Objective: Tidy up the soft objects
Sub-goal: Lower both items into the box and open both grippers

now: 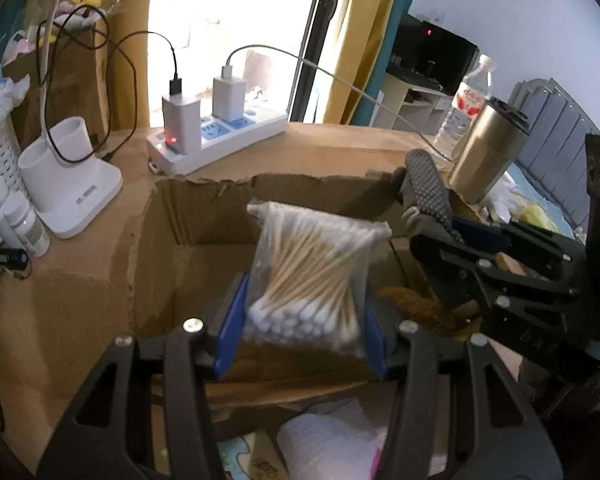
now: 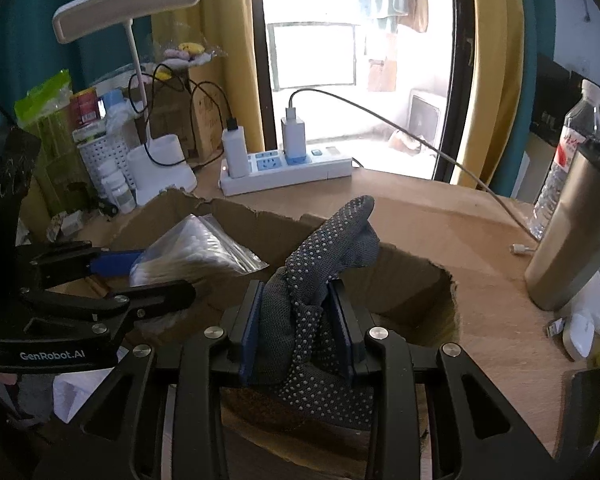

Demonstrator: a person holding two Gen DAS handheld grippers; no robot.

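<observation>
Cotton swabs in a clear zip bag [image 1: 312, 276] hang over the left half of the open cardboard box [image 1: 204, 216], pinched at their near end between the blue pads of the left tool [image 1: 305, 334], whose jaws stand about half open around the bundle. Held above the opening, the bag looks ready to be lowered in. To the right, the right tool [image 2: 300, 330] clamps a grey dotted glove [image 2: 320, 264] with narrower jaws, its fingers drooping over the same box on the bench [image 2: 440, 216], probably bound for the same box.
</observation>
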